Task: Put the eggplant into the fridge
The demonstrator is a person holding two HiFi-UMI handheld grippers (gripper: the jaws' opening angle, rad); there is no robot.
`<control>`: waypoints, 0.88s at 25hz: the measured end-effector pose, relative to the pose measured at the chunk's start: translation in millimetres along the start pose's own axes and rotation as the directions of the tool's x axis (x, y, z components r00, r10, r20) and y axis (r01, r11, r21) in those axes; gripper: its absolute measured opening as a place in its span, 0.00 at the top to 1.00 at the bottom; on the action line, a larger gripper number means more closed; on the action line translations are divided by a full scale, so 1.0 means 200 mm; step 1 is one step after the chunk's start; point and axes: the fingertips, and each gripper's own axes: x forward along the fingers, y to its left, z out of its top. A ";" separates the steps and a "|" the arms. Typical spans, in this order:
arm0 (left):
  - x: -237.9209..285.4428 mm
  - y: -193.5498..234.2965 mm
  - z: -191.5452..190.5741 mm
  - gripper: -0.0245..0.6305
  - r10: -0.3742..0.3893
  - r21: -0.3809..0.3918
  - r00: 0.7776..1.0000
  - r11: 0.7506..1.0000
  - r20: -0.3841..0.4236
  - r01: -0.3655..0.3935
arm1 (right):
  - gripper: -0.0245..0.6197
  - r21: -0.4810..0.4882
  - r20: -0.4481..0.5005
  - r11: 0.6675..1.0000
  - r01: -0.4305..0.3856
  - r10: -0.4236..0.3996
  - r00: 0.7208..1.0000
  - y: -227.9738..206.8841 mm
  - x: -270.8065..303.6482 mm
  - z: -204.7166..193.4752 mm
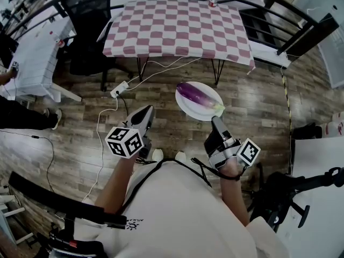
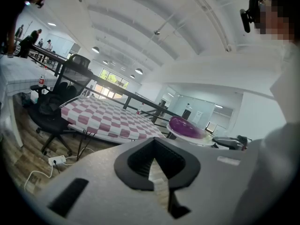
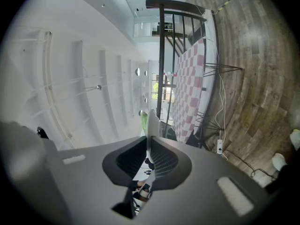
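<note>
At about 1 o'clock from the person's chest in the head view, a glossy, deep-purple oblong eggplant (image 1: 198, 95) lies on a round white plate (image 1: 185, 110) held in the air above the brown wood-plank floor (image 1: 161, 90). Its pale green stem end points to 4 o'clock and its darker blunt end to 10 o'clock.

The right gripper (image 1: 216, 120) is clenched on the plate's rim at roughly 5 o'clock; its own view shows the thin white edge pinched between the pads. The left gripper (image 1: 146, 112) hangs at 9 o'clock of the plate, jaws together on nothing.

The eggplant looks firm but smooth-skinned, so it will likely roll or slide if the plate tips; with only one edge gripped, the plate wants levelling. A direct hold would suit the thick middle. No fridge is in view. The pink-and-white checked table (image 1: 177, 26) stands beyond at 12 o'clock.
</note>
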 end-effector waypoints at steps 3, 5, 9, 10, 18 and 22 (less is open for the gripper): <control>0.02 -0.02 -0.01 0.96 0.006 -0.003 1.000 1.000 0.000 -0.006 | 0.91 0.005 -0.003 1.000 0.002 -0.002 1.000 -0.01 -0.02 0.03; 0.03 -0.03 -0.02 0.96 0.010 -0.004 1.000 1.000 0.002 -0.010 | 0.91 0.004 -0.008 1.000 0.004 -0.004 1.000 -0.02 -0.03 0.05; 0.06 -0.07 -0.04 0.96 0.022 -0.002 1.000 1.000 0.004 -0.022 | 0.91 0.000 -0.020 1.000 -0.002 0.002 1.000 -0.02 -0.06 0.10; 0.06 -0.09 -0.04 0.96 0.025 -0.002 1.000 1.000 0.006 -0.025 | 0.91 0.001 -0.023 1.000 -0.005 0.005 1.000 -0.02 -0.06 0.11; 0.10 -0.16 -0.07 0.96 0.052 -0.012 0.998 0.999 0.027 -0.051 | 0.91 0.014 -0.050 1.000 -0.019 0.019 0.999 -0.03 -0.10 0.19; 0.11 -0.19 -0.07 0.96 0.065 -0.010 0.997 0.998 0.040 -0.065 | 0.91 0.020 -0.059 1.000 -0.019 0.020 0.998 -0.04 -0.12 0.23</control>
